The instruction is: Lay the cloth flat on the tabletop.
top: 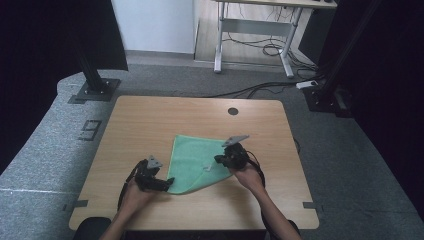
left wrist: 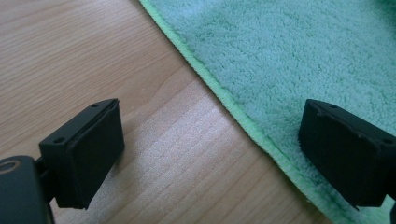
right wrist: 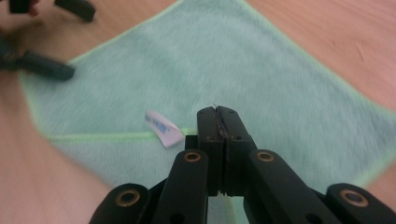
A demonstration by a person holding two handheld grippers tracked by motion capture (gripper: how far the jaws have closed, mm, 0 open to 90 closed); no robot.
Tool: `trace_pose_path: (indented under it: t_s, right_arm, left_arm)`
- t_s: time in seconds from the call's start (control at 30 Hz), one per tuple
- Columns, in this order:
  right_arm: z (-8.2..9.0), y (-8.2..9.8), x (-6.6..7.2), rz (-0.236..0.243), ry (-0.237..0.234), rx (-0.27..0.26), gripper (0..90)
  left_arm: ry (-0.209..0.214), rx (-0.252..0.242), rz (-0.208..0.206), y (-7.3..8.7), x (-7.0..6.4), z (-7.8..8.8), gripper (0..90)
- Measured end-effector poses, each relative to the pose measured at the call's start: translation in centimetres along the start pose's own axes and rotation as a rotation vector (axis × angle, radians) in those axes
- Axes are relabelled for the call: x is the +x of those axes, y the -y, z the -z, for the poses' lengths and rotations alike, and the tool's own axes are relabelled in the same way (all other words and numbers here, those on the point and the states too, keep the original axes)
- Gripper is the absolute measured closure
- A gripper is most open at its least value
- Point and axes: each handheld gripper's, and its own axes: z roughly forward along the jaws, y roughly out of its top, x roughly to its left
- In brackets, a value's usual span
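The green microfibre towel [top: 192, 161] lies on the wooden table [top: 150, 120] between your two grippers, one corner folded over so its white label [right wrist: 162, 128] faces up. It's soft, light and limp, so pinch it at a hemmed corner or edge, not mid-cloth. It sits diamond-wise, one corner toward the far edge, with no clear long axis. Your right gripper [right wrist: 218, 114] is clenched on the lifted corner; your left gripper [left wrist: 205, 140] stands released astride the near hem
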Motion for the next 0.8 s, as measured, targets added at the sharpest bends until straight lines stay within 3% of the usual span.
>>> trace_pose_path:
  t_s: [0.27,0.53,0.6,0.7,0.8]
  right_arm:
    - [4.1,5.7,1.1,-0.053,-0.03,-0.03,87.9]
    - [5.5,10.6,2.5,-0.107,-0.071,-0.019,85.4]
    - [6.1,11.2,2.8,-0.103,-0.065,-0.007,78.7]
    - [7.1,11.2,2.7,-0.118,-0.051,-0.032,74.5]
    - [7.1,10.2,2.2,-0.117,0.004,-0.045,64.9]
  left_arm:
    - [-0.001,-0.001,0.004,0.0,0.0,0.0,6.9]
    - [-0.005,-0.002,0.009,0.0,-0.1,0.0,7.0]
    - [-0.005,-0.002,0.009,0.0,-0.1,0.0,7.1]
    - [-0.007,0.001,0.008,0.0,-0.2,0.0,7.1]
    - [-0.004,-0.008,-0.015,-0.3,-0.5,0.4,8.0]
